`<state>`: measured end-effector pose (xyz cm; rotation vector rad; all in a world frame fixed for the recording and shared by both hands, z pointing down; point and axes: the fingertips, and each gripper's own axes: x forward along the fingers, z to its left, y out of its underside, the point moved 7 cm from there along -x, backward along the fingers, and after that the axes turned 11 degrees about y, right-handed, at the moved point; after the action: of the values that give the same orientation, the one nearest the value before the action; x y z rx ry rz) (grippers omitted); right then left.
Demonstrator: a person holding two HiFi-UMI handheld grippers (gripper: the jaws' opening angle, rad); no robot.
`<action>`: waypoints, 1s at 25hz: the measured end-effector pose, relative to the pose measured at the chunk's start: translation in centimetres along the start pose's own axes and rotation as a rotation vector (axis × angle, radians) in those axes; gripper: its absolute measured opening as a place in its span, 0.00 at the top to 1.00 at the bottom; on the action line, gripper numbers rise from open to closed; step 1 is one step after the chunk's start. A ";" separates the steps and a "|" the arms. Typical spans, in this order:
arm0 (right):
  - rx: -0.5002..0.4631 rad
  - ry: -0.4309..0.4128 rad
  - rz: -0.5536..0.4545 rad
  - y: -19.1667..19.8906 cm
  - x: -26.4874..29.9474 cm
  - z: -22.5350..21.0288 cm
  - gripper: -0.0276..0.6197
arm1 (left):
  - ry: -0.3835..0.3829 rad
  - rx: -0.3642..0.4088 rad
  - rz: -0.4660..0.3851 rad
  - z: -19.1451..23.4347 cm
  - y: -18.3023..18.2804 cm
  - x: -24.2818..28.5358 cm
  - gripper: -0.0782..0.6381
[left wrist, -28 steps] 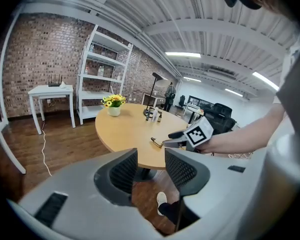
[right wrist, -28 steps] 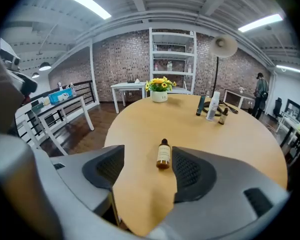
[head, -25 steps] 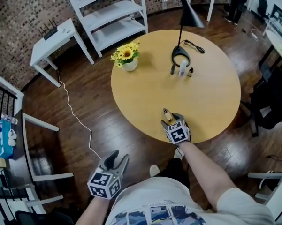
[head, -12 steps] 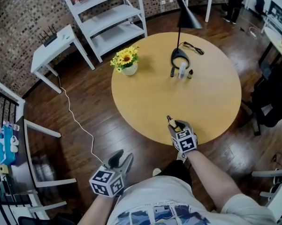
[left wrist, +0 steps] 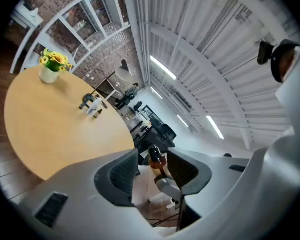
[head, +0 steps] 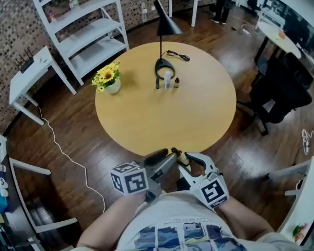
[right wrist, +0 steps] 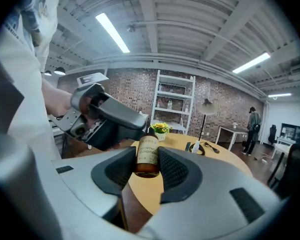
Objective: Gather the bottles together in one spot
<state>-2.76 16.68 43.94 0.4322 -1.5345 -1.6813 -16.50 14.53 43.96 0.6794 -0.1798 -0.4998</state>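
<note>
The right gripper (right wrist: pixel 148 168), jaws just closing, is pinching an amber bottle (right wrist: pixel 148 156) in mid-air near the person's body. The left gripper (left wrist: pixel 153 170), jaws just opening, is flanking it without pressing. It is likely heading for the white bottle (head: pixel 167 79) and small dark bottle (head: pixel 176 81) by the black lamp (head: pixel 162 46) on the round wooden table (head: pixel 146 119). White shelves (head: pixel 78 30) are standing beyond against brick.
</note>
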 end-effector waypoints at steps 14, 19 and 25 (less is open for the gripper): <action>-0.059 0.032 0.015 2.7 -2.8 -5.0 0.71 | 0.169 -0.198 0.077 1.0 1.4 8.5 0.74; -0.044 -0.041 0.029 3.5 0.9 -9.1 0.70 | 0.121 -0.116 0.077 2.8 -1.6 11.2 0.78; 0.017 -0.018 0.057 4.8 5.7 -16.4 0.59 | 0.032 0.139 0.110 5.3 -7.3 17.0 0.78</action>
<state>7.00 1.75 46.53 0.3789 -1.5612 -1.6333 -6.21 -1.69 43.34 0.8084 -0.2220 -0.3728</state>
